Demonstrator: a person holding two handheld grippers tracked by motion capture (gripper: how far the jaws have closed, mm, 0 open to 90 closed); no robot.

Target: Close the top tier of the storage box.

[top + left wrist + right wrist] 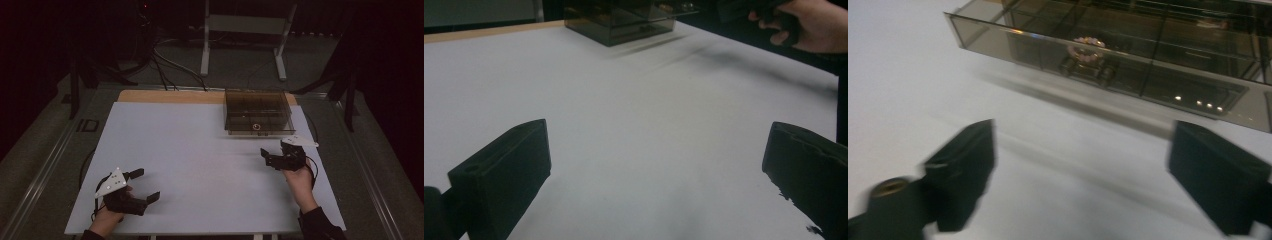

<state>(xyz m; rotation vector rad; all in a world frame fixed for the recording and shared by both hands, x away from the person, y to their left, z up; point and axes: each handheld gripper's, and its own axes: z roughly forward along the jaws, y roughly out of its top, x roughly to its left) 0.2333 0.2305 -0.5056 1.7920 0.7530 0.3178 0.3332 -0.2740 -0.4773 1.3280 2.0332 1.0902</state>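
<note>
You had two grippers on the table and one smoked, see-through box point(257, 112) to work with. That box sat at the far right of the white table top point(190, 150), just in front of the bare wooden strip along the far edge. One round knob point(1086, 49) showed at the middle of its front face, and dark dividers split its inside into compartments; the blur kept me from counting them.

Your right gripper point(272, 156) hovered just in front of the box, near its right front corner, jaws pointing left in the high view. Its two jaws stood apart with nothing between them; in the right gripper view the knob lay ahead of the gap.

Your left gripper point(145, 186) rested at the near left of the table, well apart from the box. Its two jaws were spread wide over bare white surface, holding nothing. Your right hand point(809, 27) showed at the far right in the left gripper view.
</note>
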